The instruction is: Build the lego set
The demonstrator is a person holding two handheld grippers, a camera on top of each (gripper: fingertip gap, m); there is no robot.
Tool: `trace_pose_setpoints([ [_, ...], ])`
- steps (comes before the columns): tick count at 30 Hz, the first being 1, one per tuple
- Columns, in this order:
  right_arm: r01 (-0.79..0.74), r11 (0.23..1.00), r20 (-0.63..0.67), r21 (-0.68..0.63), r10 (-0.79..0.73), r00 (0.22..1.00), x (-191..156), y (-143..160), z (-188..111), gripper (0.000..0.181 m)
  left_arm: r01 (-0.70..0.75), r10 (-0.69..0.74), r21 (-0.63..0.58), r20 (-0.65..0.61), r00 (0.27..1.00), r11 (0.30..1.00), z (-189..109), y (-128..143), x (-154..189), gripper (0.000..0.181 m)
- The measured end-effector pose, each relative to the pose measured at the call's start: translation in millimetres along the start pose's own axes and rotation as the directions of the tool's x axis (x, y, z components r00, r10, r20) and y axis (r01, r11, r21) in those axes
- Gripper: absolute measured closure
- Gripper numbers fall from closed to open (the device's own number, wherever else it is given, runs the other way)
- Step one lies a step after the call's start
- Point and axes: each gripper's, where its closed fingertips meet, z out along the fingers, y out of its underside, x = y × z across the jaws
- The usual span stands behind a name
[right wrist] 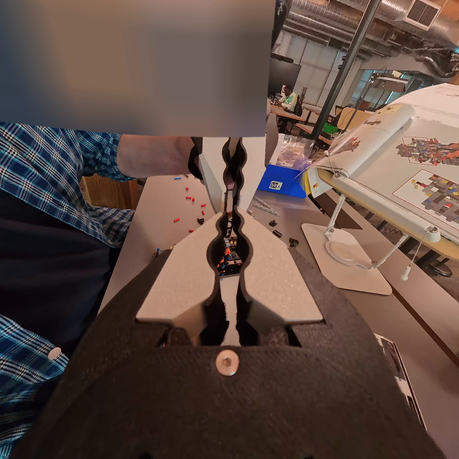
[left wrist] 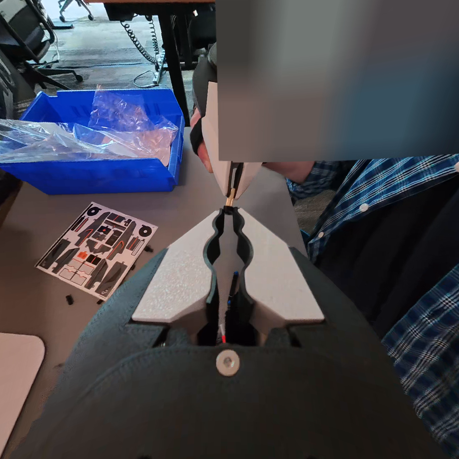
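Note:
My left gripper (left wrist: 228,210) is shut on a small black Lego piece (left wrist: 228,209) at its tips, held above the grey table (left wrist: 173,198). My right gripper (left wrist: 232,192) comes in from the far side, shut on a tan pin (left wrist: 231,196) whose end meets the black piece. In the right wrist view my right gripper (right wrist: 231,215) is tip to tip with the left gripper (right wrist: 231,201), and a bit of the tan pin (right wrist: 229,213) shows between them. A partly built Lego model (right wrist: 229,255) lies on the table below, seen through the gap between the fingers.
A blue bin (left wrist: 99,173) with clear plastic bags stands at the far left, with a sticker sheet (left wrist: 99,250) and loose black pins (left wrist: 70,299) in front of it. Red pins (right wrist: 190,198) and grey beams (right wrist: 265,208) lie scattered. An instruction book (right wrist: 397,173) sits on a white stand (right wrist: 347,260). A person in a plaid shirt (left wrist: 372,198) sits at the table edge. Both grippers' tips are close together, under 4 cm apart.

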Motion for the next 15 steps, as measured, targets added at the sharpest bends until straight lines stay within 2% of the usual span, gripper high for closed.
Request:
trace_pose_setpoints([
  [5,-0.015,1.0,-0.01,0.015,0.015,1.0,3.7,4.4,-3.6,0.18,-0.039,0.04,-0.02,0.044,0.998,0.999,3.1,1.3,-4.4,0.175],
  [15,-0.082,0.987,-0.022,0.14,0.086,0.996,5.8,8.5,-14.3,0.18,-0.037,0.035,0.038,0.056,0.998,0.999,9.7,-2.8,-4.9,0.175],
])
